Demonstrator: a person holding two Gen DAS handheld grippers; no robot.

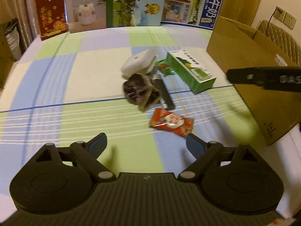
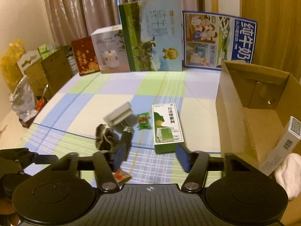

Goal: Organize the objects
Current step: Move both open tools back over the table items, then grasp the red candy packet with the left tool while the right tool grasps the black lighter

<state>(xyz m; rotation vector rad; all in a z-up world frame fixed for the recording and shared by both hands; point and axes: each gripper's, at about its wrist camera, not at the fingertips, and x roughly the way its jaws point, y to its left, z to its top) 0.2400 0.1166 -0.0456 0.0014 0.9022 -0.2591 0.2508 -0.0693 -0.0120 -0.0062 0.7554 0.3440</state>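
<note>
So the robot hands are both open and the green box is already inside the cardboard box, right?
Not quite. The green box lies on the checked cloth, outside the cardboard box, as the right wrist view shows. Both grippers, left and right, are open.

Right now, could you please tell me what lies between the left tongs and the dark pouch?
Mostly bare checked cloth; the left wrist view shows it between the open left tongs and the dark pouch, with the red snack packet just off to the right.

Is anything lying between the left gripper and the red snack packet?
Nothing visible: the left gripper is open over bare checked cloth, and the red snack packet lies just ahead of its right finger, apart from the pile.
</note>
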